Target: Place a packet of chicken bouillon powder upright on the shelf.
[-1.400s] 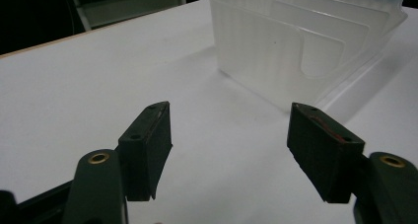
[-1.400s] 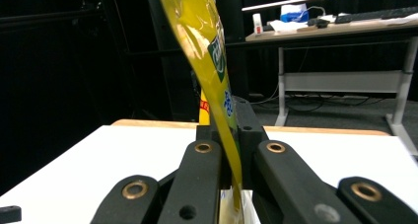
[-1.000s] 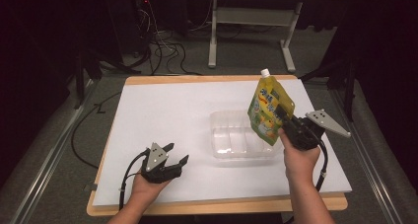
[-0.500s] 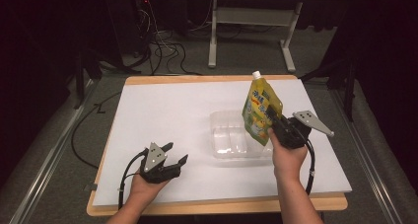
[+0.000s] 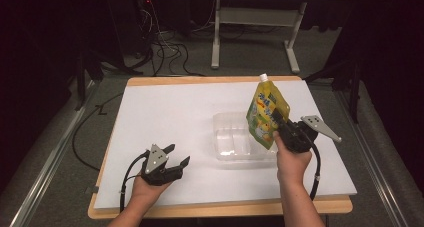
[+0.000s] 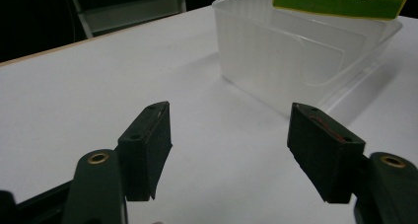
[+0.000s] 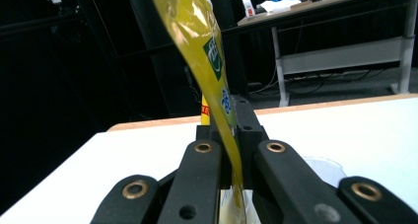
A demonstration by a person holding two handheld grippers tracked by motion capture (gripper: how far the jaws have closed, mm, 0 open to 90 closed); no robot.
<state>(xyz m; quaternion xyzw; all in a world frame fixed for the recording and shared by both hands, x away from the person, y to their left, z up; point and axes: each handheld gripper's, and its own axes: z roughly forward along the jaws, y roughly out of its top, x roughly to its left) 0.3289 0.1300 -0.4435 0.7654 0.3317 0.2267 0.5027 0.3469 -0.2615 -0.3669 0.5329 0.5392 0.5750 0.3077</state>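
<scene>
- The right gripper (image 5: 276, 123) was clamped on a yellow-green spouted drink pouch (image 5: 266, 113), its jaws pinching the pouch's lower edge.
- The pouch hung above the right end of a clear plastic container (image 5: 235, 142) on the white table (image 5: 165, 117); its bottom was hidden by the jaws.
- Its long axis stood near upright, white spout on top, leaning slightly left.
- The left gripper (image 5: 176, 156) rested near the table's front edge, jaws apart and empty.
</scene>
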